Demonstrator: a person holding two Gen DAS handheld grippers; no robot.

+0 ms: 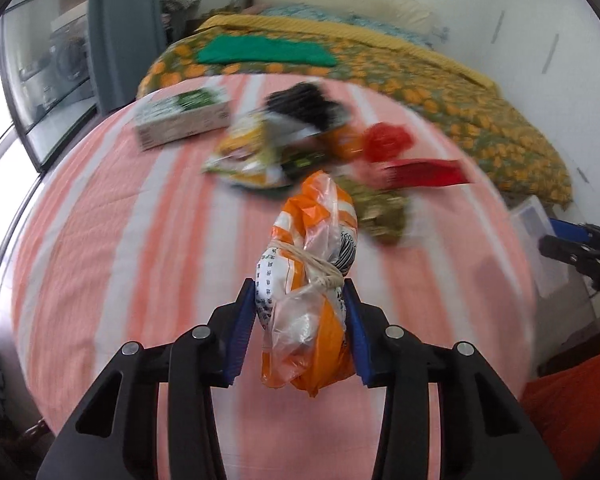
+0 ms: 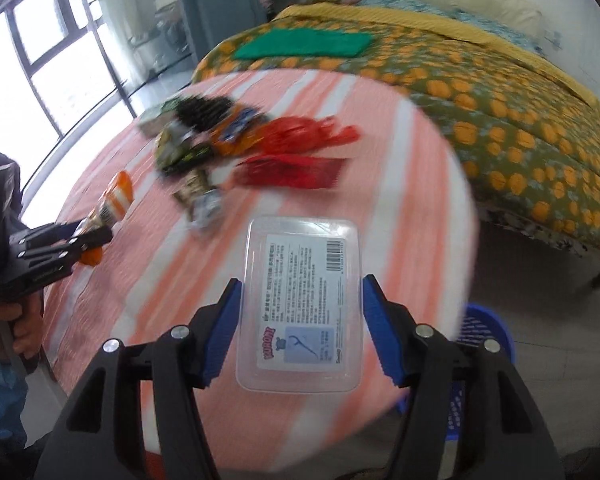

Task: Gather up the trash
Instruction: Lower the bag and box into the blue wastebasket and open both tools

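My left gripper (image 1: 303,312) is clamped on an orange-and-clear bag (image 1: 311,280) tied round the middle with pale string; both blue pads press its sides and the bag hangs clear above the striped table (image 1: 100,240). From the right wrist I see the same bag (image 2: 112,204) poking out past the left gripper (image 2: 88,240) off the table's left edge, with a hand (image 2: 20,328) on that grip.

My right gripper (image 2: 300,320) has a clear plastic box (image 2: 300,304) between its jaws, label side up. The left pad touches the box's edge; on the right I see a thin gap between pad and box, so I cannot tell whether it is truly gripped. The box sits over the near part of the table.

The rest of the trash lies in a pile toward the far side of the table: a carton (image 1: 182,120) at the far left, a yellow wrapper (image 1: 244,156), a black item (image 1: 300,104), a red bag (image 1: 385,142), a red packet (image 1: 423,174) and a greenish wrapper (image 1: 375,208) nearest the held bag. All of it is motion-blurred.

A blue basket (image 2: 483,344) stands on the floor just off the table's near right edge. Beyond the table is a bed (image 2: 479,92) with a green cloth (image 2: 303,44) on it.
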